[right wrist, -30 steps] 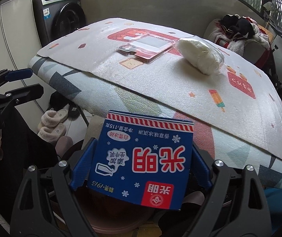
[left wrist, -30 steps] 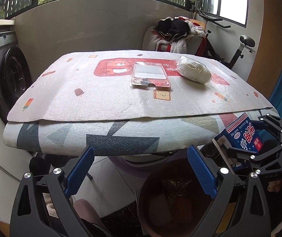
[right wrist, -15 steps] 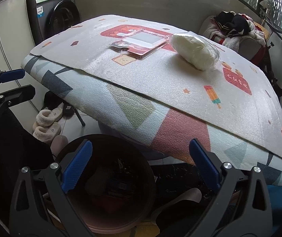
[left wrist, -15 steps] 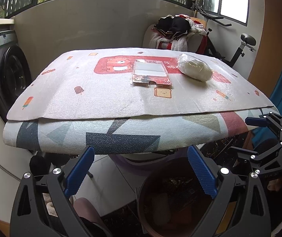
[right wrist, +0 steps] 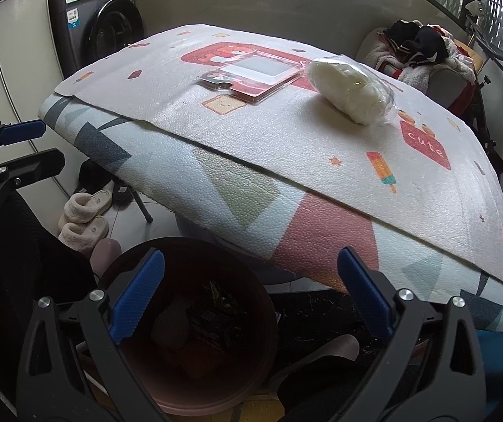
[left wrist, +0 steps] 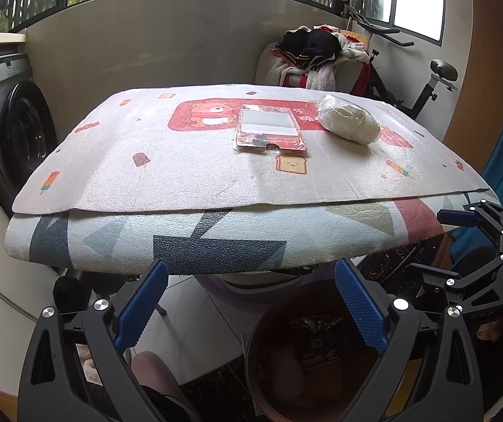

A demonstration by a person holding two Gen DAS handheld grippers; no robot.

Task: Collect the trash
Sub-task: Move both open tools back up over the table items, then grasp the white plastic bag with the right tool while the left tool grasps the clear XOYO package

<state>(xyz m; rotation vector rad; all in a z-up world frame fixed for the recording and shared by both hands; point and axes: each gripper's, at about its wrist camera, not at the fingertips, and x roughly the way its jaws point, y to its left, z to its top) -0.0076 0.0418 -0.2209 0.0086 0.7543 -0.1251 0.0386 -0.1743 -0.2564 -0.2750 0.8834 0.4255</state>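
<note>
A red-edged clear plastic package [left wrist: 269, 133] and a white bundle in clear wrap [left wrist: 349, 123] lie on the far half of the mat-covered table [left wrist: 181, 183]. They also show in the right wrist view, the package [right wrist: 255, 75] and the bundle [right wrist: 351, 89]. A dark brown trash bin [left wrist: 286, 362] stands on the floor under the table's near edge, with wrappers inside; it also shows in the right wrist view [right wrist: 198, 337]. My left gripper [left wrist: 247, 306] is open and empty above the bin. My right gripper [right wrist: 247, 295] is open and empty over the bin.
A washing machine [left wrist: 8, 133] stands at the left. A chair piled with clothes [left wrist: 314, 59] and an exercise bike [left wrist: 423, 84] stand behind the table. Slippers [right wrist: 82, 218] lie on the floor by a table leg.
One second ago my right gripper held a blue milk carton over the bin. It has let go, its jaws are wide, and the carton is gone from view. Both grippers have risen slightly.
</note>
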